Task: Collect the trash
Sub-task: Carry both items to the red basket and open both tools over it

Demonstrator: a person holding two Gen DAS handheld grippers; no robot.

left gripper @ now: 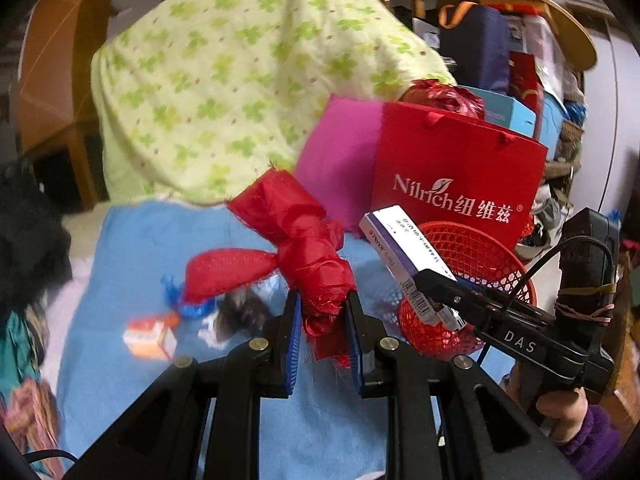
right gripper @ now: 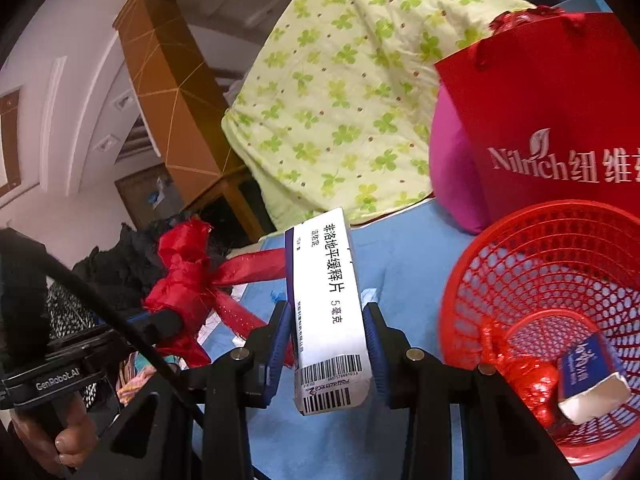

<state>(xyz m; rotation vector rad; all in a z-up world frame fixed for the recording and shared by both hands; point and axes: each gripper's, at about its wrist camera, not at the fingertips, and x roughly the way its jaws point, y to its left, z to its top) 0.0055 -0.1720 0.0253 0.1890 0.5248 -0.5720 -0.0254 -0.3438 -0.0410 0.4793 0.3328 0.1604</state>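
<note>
Right, both hands loaded; the left gripper point(left gripper: 324, 312) clamps a knotted red ribbon point(left gripper: 296, 240), the right gripper point(right gripper: 329, 344) pinches a white medicine box point(right gripper: 326, 292) beside the red basket point(right gripper: 560, 264); two scraps already binned, an orange carton point(left gripper: 150, 336) waits on the blue sheet point(left gripper: 132, 248).

White walls point(right gripper: 52, 92), wooden cabinet point(right gripper: 176, 92)

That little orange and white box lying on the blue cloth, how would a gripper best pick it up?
The small orange and white cardboard box lies flat on the blue cloth, apart from the other scraps. Coming down from above and closing on its two long flat sides looks best: those parallel faces give the pads an even hold. Blur hides finer detail.
</note>
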